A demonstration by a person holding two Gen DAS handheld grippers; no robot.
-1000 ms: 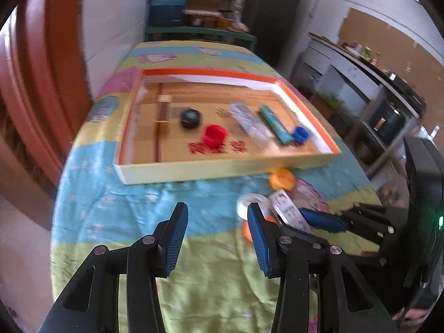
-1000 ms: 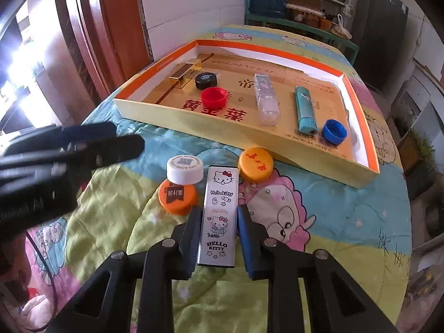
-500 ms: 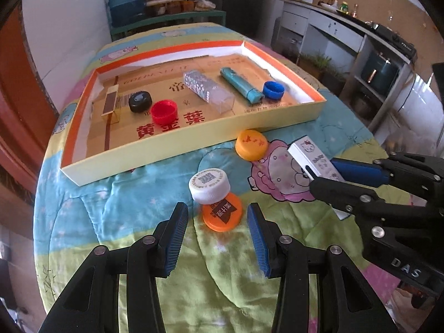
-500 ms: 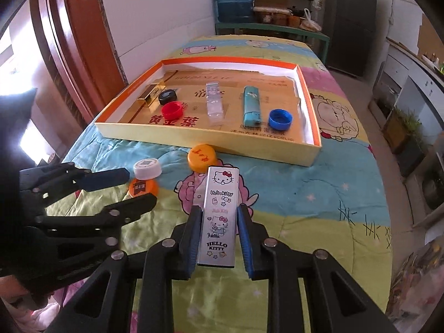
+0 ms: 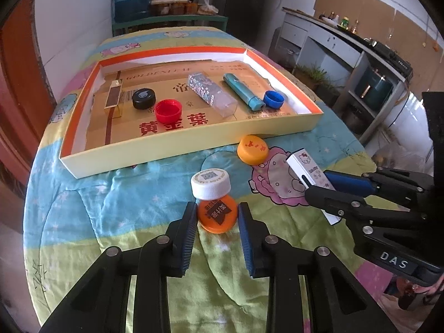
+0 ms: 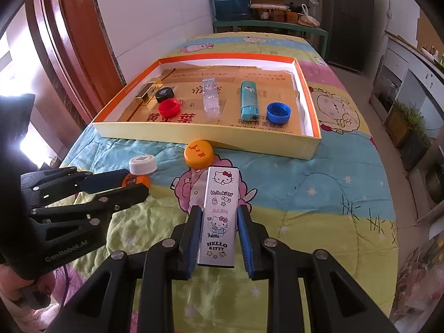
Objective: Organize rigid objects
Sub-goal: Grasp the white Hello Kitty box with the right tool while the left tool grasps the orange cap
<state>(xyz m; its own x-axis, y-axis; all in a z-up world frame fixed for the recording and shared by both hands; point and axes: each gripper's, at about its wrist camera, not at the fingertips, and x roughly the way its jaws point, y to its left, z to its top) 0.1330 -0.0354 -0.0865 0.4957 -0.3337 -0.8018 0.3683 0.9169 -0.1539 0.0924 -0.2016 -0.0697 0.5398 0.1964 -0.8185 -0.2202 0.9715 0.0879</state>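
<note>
The box lid tray [image 5: 177, 149] lies on a cartoon-print quilt [image 5: 97, 208] that covers the bench. Inside the tray, from left to right, lie a gold bar-shaped case [image 5: 113, 102], a black cap [image 5: 143, 98], a red cap [image 5: 168, 110], a clear plastic box [image 5: 211, 94], a teal lighter [image 5: 243, 95] and a blue cap [image 5: 273, 99]. The black cap and the red cap lie just beside each other, and the blue cap sits just beside the lighter's near end.

In front of the tray, the left tool [image 5: 217, 220] is spread, its two fingers standing on either side of an orange cap with a dark label [image 5: 217, 215]; whether the pads touch it cannot be told. A white cap [image 5: 210, 183] lies touching the far edge of that orange cap, slightly overlapping it. Farther right, a plain orange cap [image 5: 252, 149] rests on the quilt near the tray's front wall.

To the right, the right tool [image 6: 219, 231] pinches a white Hello Kitty case [image 6: 220, 213] by its long sides, the case pointing forward along the fingers toward the tray. In the left wrist view the case's far end sticks out beyond the fingertips, above the pink cartoon figure [image 5: 280, 183] on the quilt.
</note>
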